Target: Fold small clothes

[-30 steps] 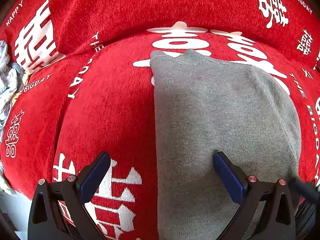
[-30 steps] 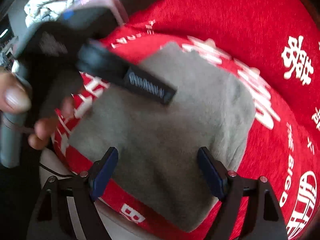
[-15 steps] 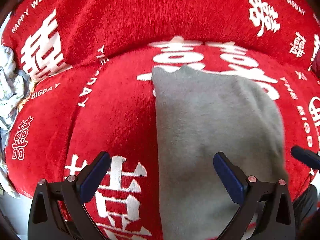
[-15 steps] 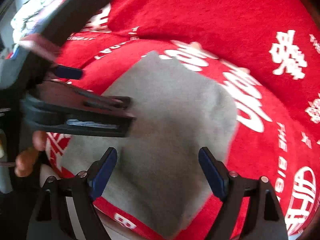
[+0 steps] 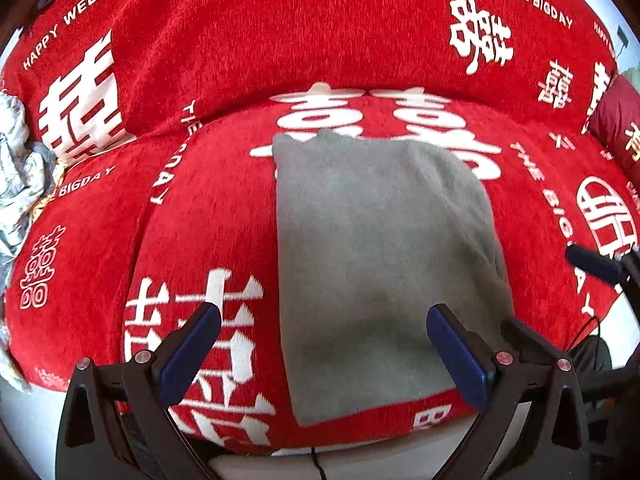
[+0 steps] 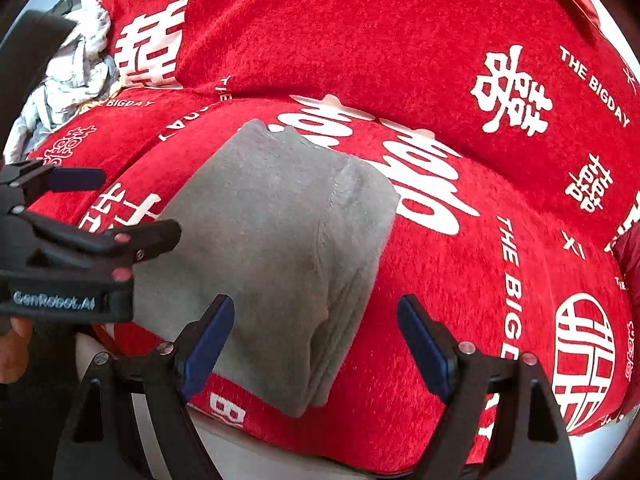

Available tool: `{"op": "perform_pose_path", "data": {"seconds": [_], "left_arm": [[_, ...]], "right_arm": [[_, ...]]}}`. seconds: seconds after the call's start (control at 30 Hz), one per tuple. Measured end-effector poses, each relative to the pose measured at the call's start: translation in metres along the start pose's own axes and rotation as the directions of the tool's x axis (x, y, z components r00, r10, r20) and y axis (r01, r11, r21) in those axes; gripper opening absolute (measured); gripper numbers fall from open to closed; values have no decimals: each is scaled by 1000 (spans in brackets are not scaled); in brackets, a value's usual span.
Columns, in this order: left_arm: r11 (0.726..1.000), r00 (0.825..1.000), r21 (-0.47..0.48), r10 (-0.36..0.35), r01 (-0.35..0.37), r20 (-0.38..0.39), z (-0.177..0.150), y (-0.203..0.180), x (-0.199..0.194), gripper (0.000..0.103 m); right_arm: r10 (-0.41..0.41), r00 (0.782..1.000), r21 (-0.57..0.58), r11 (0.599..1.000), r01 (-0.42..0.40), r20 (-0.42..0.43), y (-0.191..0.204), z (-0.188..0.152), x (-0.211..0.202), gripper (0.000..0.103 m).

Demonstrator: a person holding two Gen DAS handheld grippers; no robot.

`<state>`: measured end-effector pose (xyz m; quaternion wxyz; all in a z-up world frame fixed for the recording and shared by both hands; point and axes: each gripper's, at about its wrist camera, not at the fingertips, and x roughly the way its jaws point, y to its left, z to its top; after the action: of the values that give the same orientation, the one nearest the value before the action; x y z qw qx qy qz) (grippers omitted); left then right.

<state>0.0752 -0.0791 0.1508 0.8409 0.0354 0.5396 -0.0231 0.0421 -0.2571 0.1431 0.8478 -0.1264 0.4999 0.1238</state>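
- far left: a crumpled pale cloth pile sits at the sofa's edge, well apart from your work.
- left claw: jaws stand wide and hold nothing; it hangs above the sofa's front edge, one pad over the red cover, the other over the garment's near end.
- centre: the grey garment lies folded into a long strip on the seat cushion, its long axis running from the front edge away toward the backrest, the collar end farthest from you.
- right claw: jaws wide too, gripping nothing, poised over the strip's near right corner, where stacked layers show.
- judgement: both claws sit at the near short end, about equally close, so the next fold would likely carry that end away from you along the long axis.
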Motion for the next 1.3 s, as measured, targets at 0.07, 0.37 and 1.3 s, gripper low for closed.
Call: {"op": "perform_pose_path", "data": {"seconds": [0.07,0.37,1.3], "left_arm": [[999,999,-1,42,-42,-3,-4,-2,-1,103],[999,1000,-40,9,-9,0,-12,4,-4,103],[998,1000,-59,-24,23,-13,-14,6,-3,103]], "right_arm": [[-9,1000,-1,1000,9,-4,0,1,1,86],[-11,1000,-20,1000,11,-15,6,-2,4,86],[-11,999,-38,999,9,-32,14,-5,7,86]]}}
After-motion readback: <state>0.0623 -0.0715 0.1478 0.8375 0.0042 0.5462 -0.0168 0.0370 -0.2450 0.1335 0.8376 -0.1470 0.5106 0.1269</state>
